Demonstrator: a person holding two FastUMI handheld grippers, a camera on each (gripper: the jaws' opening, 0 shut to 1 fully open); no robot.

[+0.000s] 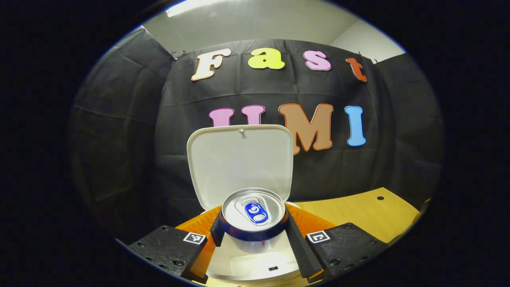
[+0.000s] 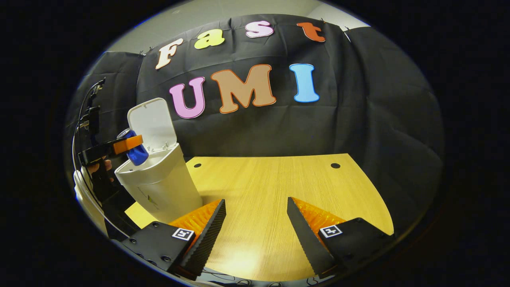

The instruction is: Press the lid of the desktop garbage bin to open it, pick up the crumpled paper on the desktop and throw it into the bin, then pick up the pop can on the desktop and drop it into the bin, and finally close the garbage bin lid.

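The left gripper [image 1: 253,233] is clenched on the pop can [image 1: 253,212], its 2 fingers pressing the can's sides just below the silver top with the blue tab. The can hangs over the open mouth of the white garbage bin [image 2: 159,187], and the bin's pale inside shows just beneath it; what lies deeper in the bin cannot be told. The lid [image 1: 240,159] stands upright on the far side of the can. In the right gripper view, the can tilts at the bin's rim on the left side of the wooden desktop [image 2: 275,191]. The right gripper [image 2: 256,229] is released, fingers spread wide over bare desktop, near and right of the bin.
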